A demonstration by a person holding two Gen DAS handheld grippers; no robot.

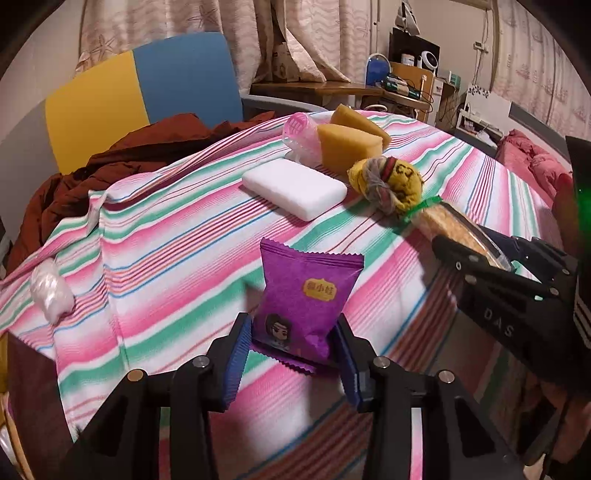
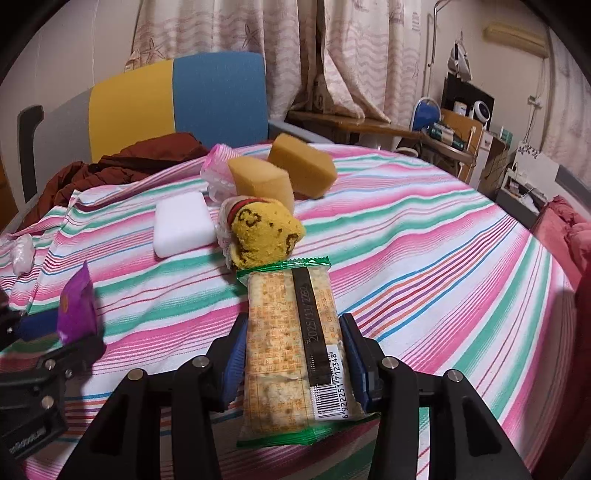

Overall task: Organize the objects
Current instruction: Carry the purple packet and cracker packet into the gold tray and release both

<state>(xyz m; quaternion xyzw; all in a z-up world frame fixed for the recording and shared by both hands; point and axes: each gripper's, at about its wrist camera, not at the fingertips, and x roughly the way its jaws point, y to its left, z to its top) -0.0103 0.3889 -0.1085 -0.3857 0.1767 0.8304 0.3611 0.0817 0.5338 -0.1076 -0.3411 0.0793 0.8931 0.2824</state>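
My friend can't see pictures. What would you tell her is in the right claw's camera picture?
The right claw grips a cracker pack over a striped cloth. Just beyond lie a yellow sock ball, a white block and two sponges. At far left, the left claw holds a purple packet.

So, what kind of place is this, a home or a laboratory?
Most likely a lived-in room at home, not a laboratory. Patterned curtains hang behind, a striped cloth covers the table, and a cluttered wooden desk with small household items stands at the back right.
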